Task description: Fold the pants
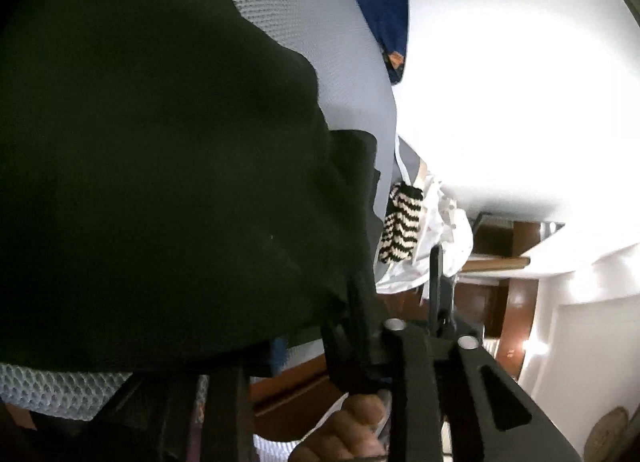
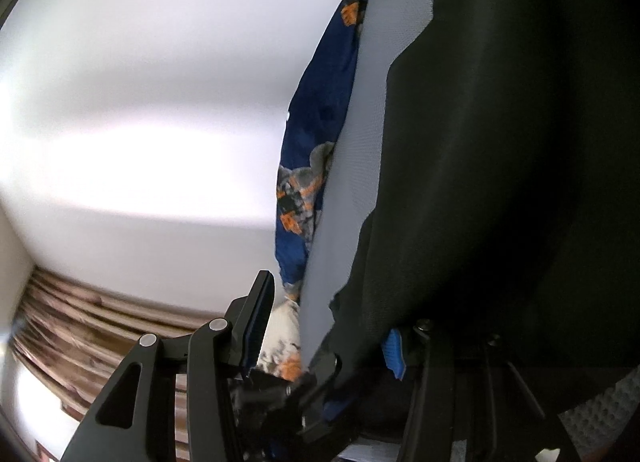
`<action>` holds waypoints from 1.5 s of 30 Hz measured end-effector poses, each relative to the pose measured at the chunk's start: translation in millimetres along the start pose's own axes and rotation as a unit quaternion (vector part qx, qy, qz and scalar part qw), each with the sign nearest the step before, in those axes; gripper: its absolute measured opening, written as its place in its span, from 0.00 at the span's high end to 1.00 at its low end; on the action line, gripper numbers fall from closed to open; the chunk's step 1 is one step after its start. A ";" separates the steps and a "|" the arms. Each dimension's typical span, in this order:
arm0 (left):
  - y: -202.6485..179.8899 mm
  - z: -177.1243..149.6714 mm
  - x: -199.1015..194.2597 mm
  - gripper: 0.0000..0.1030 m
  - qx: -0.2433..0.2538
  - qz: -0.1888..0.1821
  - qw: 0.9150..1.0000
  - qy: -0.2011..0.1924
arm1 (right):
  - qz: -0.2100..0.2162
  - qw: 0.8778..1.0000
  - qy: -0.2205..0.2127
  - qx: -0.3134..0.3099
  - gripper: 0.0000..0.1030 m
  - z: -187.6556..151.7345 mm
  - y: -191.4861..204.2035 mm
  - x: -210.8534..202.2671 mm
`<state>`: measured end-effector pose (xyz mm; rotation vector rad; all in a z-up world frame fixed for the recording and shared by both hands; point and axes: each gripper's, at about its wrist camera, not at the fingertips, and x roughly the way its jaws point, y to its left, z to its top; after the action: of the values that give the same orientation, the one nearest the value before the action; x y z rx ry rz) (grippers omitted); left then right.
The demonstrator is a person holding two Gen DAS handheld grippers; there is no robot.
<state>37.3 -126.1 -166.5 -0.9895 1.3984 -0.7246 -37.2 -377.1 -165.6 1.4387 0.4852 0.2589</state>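
Pale textured bedspread (image 1: 304,22), white wall (image 1: 520,82)

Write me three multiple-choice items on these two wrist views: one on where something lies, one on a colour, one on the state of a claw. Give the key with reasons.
1. In the right wrist view, the blue patterned cloth lies where relative to the black pants?
A. To their left
B. To their right
C. On top of them

2. What colours is the striped cloth in the left wrist view?
A. Red and white
B. Black and cream
C. Green and yellow

3. How does the right claw stand?
A. Out of view
B. Shut with nothing in it
C. Open, fingers spread

Key: 1 A, pale mesh surface separates them, blue leftward. 2 B, dark and pale bands alternate. 3 C, a wide gap shows between its fingers, pants edge hanging there.
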 end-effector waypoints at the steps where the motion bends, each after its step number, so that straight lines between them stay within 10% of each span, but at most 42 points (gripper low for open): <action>1: 0.0 -0.9 -1.5 0.77 -0.002 -0.002 1.000 0.001 | 0.006 1.000 -0.008 0.011 0.54 2.9 -3.1 -1.7; 20: 8.0 -1.7 -10.1 0.78 -0.022 -0.005 1.000 0.002 | 0.012 0.981 -0.193 0.020 0.54 100.4 -15.1 -61.7; 33: 0.6 -3.7 4.9 0.78 0.031 0.040 0.998 0.037 | -0.057 0.980 -0.192 0.018 0.93 111.6 -26.6 -99.4; 45: 4.7 -11.2 0.2 0.78 0.068 0.067 0.994 0.054 | -0.126 0.976 -0.179 0.009 0.95 87.8 -33.4 -135.5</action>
<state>25.6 -125.7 -169.7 -0.7520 1.4737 -0.7712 -118.9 -520.1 -171.4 1.3867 0.3686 -0.2056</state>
